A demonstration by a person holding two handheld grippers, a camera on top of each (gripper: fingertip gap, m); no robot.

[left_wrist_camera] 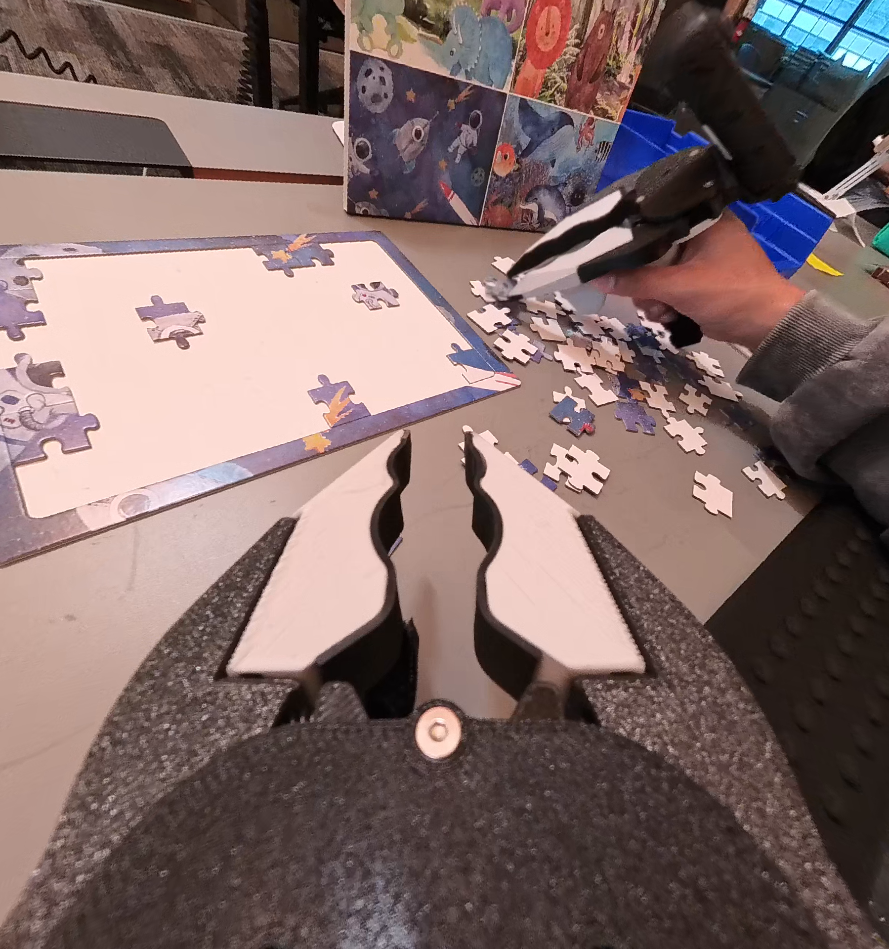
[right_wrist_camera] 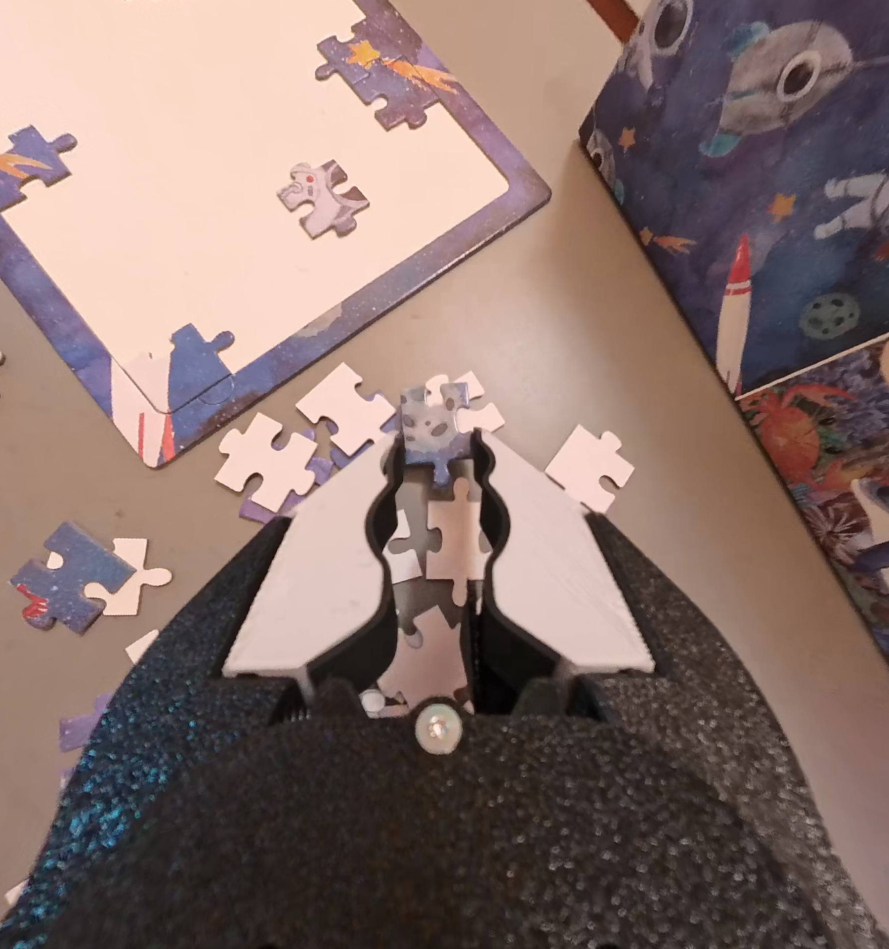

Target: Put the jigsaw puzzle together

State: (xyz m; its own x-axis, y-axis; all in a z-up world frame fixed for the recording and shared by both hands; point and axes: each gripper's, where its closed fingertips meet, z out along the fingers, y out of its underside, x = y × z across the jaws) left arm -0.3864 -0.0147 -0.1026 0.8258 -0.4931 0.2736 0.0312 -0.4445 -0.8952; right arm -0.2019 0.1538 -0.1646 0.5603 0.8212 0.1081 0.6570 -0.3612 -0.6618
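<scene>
The grey cratered piece [right_wrist_camera: 434, 429] is clamped between the tips of the right gripper [right_wrist_camera: 437, 452], just above the loose pile [right_wrist_camera: 298, 452] beside the puzzle tray [right_wrist_camera: 329, 318], probably to carry it there. The left gripper [left_wrist_camera: 437, 441] waits with jaws apart and empty near the tray's edge, while only about 8 pieces lie in the tray.

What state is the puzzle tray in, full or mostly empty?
Mostly empty. The puzzle tray shows bare white base, with only a few placed pieces along the border and some loose ones inside.
</scene>
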